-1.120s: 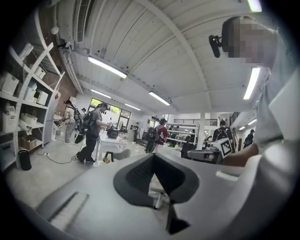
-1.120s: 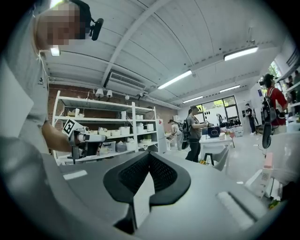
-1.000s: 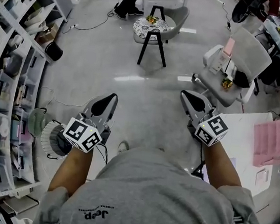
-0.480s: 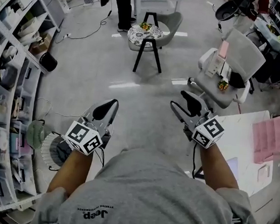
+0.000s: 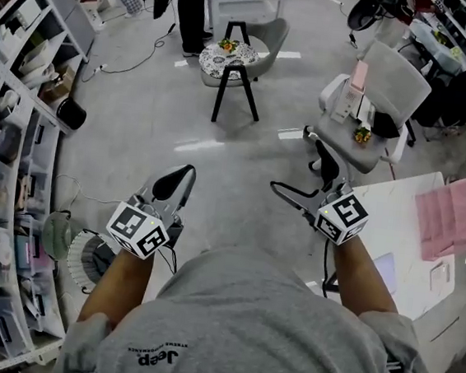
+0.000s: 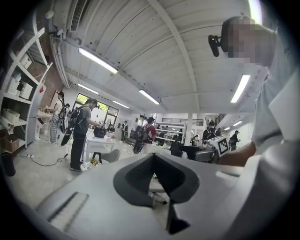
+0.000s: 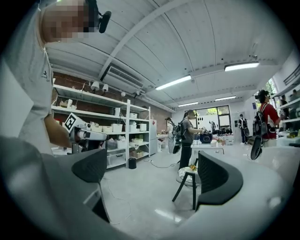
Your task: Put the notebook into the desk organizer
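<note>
My right gripper [image 5: 296,168] hangs over the bare floor, left of the white table [image 5: 395,219]. Its jaws are opening and stand wide apart with nothing between them, as the right gripper view [image 7: 152,176] also shows. My left gripper [image 5: 175,185] is shut and empty above the floor; its tips meet in the left gripper view [image 6: 154,161]. A pink desk organizer [image 5: 455,215] lies on the table's far right. A pale lilac flat thing [image 5: 386,272], perhaps the notebook, lies on the table beside my right forearm, partly hidden.
A grey office chair [image 5: 365,113] with small items on it stands just beyond the right gripper. A black-legged stool [image 5: 234,57] is farther off. Shelving [image 5: 12,158] lines the left side, with a fan [image 5: 78,240] on the floor. People stand at the back.
The right gripper's jaws have gone from shut to wide open, and it has drifted a little left. The left gripper has stayed shut and hardly moved.
</note>
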Action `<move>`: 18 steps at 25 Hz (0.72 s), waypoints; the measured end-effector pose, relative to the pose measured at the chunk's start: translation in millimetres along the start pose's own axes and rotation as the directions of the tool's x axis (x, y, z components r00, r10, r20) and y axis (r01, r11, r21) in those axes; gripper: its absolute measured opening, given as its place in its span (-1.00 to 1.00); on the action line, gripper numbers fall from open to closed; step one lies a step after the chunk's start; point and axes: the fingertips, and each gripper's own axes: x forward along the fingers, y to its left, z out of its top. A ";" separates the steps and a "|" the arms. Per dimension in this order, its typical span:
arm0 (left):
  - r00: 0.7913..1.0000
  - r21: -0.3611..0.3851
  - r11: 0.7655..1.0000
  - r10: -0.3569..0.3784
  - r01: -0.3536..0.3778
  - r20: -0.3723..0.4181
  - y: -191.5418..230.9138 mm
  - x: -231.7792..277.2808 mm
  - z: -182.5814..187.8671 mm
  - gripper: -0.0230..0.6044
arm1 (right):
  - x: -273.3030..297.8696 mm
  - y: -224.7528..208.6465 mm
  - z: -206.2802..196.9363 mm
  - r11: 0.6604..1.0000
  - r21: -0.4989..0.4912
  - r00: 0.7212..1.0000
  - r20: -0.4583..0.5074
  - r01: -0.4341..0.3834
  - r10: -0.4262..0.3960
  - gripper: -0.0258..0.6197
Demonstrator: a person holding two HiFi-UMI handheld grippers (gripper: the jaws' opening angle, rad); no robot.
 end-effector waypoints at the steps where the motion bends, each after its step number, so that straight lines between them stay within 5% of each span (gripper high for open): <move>1: 1.000 0.001 1.000 -0.015 0.015 -0.003 -2.4 4.3 0.4 -0.74 | -4.7 -1.3 -0.5 1.000 0.002 1.000 -0.003 0.013 -0.013 0.86; 7: 0.982 0.021 0.983 -0.184 0.185 -0.036 -42.1 60.8 -5.1 -0.74 | -63.1 -25.5 -10.0 0.988 0.028 0.989 -0.015 0.151 -0.150 0.86; 11: 0.938 0.023 0.940 -0.337 0.340 -0.080 -87.3 109.7 -13.9 -0.74 | -123.0 -45.2 -24.7 0.953 0.051 0.955 -0.027 0.297 -0.296 0.86; 14: 0.870 0.015 0.874 -0.480 0.485 -0.114 -137.0 150.5 -27.4 -0.74 | -185.7 -54.9 -39.3 0.893 0.073 0.896 -0.048 0.444 -0.442 0.86; 18: 0.744 -0.005 0.754 -0.649 0.657 -0.162 -217.5 190.7 -48.3 -0.74 | -275.6 -50.1 -61.3 0.773 0.117 0.782 -0.084 0.623 -0.618 0.86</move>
